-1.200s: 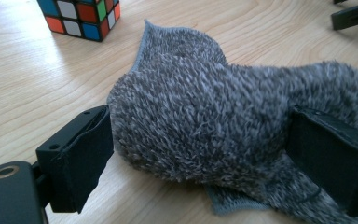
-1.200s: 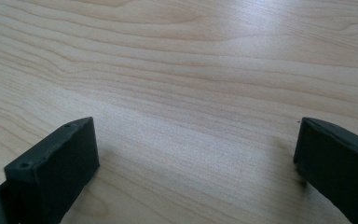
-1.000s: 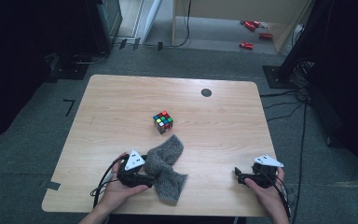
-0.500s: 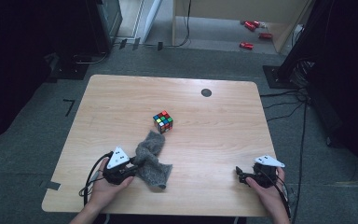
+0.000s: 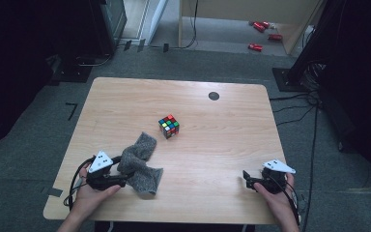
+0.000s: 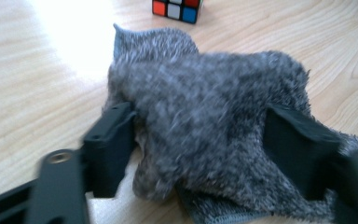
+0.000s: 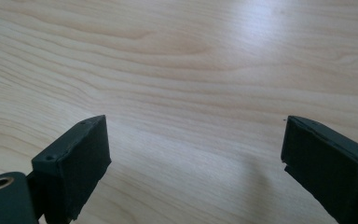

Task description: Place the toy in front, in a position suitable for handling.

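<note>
A grey fuzzy cloth (image 5: pixel 140 162) lies bunched on the wooden table (image 5: pixel 212 140), near its front left. My left gripper (image 5: pixel 125 180) lies low at the cloth's left side and points right into it. In the left gripper view the cloth (image 6: pixel 205 116) fills the gap between the wide-set jaws of the left gripper (image 6: pixel 200 135), which have just been opening. A colourful puzzle cube (image 5: pixel 169 126) stands beyond the cloth, apart from it, and its lower edge (image 6: pixel 177 9) peeks in above the cloth. My right gripper (image 5: pixel 246 180) rests at the front right, open over bare wood (image 7: pixel 193 140).
A small dark round mark (image 5: pixel 213 95) sits near the table's far edge. Cables trail from both grippers over the near edge. Dark furniture and floor cables surround the table.
My left hand has moved left along the table's front, and the cloth has come with it, away from the middle. The right hand has stayed put.
</note>
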A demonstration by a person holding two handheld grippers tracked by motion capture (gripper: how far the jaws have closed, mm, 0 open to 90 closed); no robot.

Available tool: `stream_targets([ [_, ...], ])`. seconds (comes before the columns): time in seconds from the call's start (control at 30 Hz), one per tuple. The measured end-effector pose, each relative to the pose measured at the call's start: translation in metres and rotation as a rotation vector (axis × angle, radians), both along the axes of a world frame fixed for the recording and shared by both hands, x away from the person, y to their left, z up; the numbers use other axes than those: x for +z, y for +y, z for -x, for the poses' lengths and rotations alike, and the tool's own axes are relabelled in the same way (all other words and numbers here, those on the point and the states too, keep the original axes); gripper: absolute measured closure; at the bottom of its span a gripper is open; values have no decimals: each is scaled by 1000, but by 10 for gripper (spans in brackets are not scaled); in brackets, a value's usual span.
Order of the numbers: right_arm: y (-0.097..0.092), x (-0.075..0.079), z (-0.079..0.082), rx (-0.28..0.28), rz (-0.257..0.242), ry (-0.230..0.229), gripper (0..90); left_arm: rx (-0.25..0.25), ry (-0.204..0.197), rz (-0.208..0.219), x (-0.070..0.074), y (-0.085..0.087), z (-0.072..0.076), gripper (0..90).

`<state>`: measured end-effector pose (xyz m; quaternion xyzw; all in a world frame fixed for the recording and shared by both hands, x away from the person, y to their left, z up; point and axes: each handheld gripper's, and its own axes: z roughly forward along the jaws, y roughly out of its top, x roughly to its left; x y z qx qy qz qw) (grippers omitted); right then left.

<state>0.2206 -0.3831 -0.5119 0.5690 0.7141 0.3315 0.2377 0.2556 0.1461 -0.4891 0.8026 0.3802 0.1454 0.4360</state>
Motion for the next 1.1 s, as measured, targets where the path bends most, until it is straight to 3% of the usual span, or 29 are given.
stream_targets([
  [0.13, 6, 5, -1, 13, -6, -14, 75, -7, -9, -21, -2, -7, -3, 152],
  [0.27, 17, 12, -6, 37, -12, -23, 75, -14, 12, -89, -10, -19, -14, 151],
  [0.43, 36, 23, -14, 73, -39, -46, 76, -33, 12, -115, -16, -23, -14, 436],
  [0.47, 36, 23, -14, 73, -39, -46, 76, -42, 7, -122, -17, -24, -13, 436],
  [0.6, 67, 32, -27, 133, -49, -70, 76, -56, 25, -106, -20, -20, -13, 537],
  [0.73, 86, 35, -35, 168, -54, -81, 76, -57, 50, -88, -23, -15, -15, 545],
  [0.77, 99, 37, -41, 188, -59, -84, 76, -57, 58, -80, -23, -14, -16, 545],
  [1.1, 140, 42, -62, 253, -64, -89, 76, -52, 72, -65, -26, -13, -16, 535],
])
